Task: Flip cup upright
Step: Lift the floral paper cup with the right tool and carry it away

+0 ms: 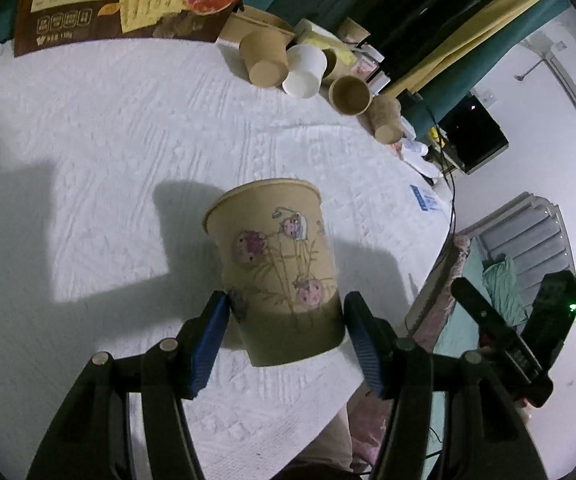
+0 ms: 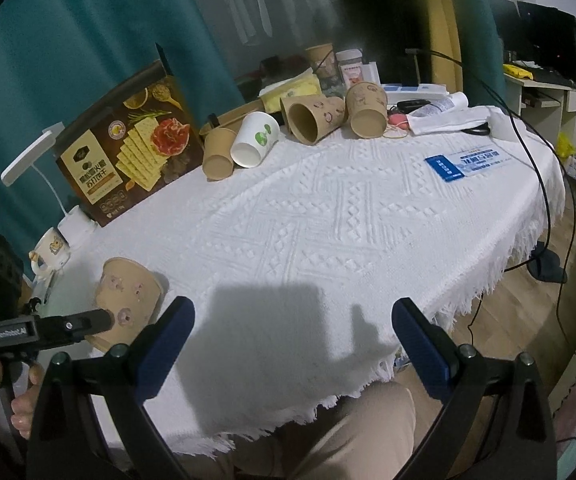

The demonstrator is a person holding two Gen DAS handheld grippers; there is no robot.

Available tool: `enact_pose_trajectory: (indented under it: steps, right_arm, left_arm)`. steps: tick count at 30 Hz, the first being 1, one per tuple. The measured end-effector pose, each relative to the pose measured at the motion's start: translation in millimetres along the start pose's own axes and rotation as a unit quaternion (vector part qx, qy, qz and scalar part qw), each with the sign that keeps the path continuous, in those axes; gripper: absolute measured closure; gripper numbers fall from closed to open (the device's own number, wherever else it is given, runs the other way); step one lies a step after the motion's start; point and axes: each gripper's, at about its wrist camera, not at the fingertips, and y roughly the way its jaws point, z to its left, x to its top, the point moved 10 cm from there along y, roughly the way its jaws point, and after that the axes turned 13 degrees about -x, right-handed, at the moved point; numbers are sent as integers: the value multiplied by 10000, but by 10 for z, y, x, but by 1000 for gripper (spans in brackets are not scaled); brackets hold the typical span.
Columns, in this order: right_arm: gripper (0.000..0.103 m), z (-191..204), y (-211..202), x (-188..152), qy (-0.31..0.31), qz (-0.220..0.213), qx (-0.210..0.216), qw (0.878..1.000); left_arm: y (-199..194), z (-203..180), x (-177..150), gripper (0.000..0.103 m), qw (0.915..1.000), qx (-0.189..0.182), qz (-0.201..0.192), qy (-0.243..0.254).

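Left gripper point(image 1: 286, 320) pinching the flowered paper cup point(image 1: 276, 268) near its base, rim up, tilted; next, level and set on the tablecloth point(image 1: 128, 140).

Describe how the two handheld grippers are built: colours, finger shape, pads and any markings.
Both are black plastic. The left gripper and right gripper each have two angled fingers with round metal pivot pins and ribbed blue pads. In the right wrist view, the left gripper's body carries white lettering. A green light glows on the right gripper's body.
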Motion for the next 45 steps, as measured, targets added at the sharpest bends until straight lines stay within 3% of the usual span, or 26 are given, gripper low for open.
enact_pose_trajectory:
  steps: [4,6,12,16,23,31,34,45]
  right_arm:
    - [5,-2,4,-7,-11,12,-7,10000]
    - [5,5,4,-5,-24,17,-9,10000]
    - [5,86,20,29,-171,33,4,9998]
    - [5,281,83,106,-435,177,276,9985]
    - [5,938,132,231,-922,511,1061,9888]
    - [5,1634,387,95,-1095,1289,1653,9716]
    - [5,1769,519,25,-1126,1582,1681,9665]
    - [5,2067,754,-122,-1270,2216,1842,9491]
  left_arm:
    - [29,20,-26,41,10000,21,66,-4]
    - [25,19,-24,33,10000,31,58,8]
    - [-71,-33,6,23,9999,-43,-86,63]
    - [-223,-87,48,21,9994,-65,-281,215]
    - [-672,-30,109,19,9872,850,-851,1048]
    - [-1184,316,54,19,9669,1749,-1291,1336]
    - [-1306,460,45,19,9640,1872,-1403,1267]
    - [-1434,784,-7,19,9672,1800,-1503,974]
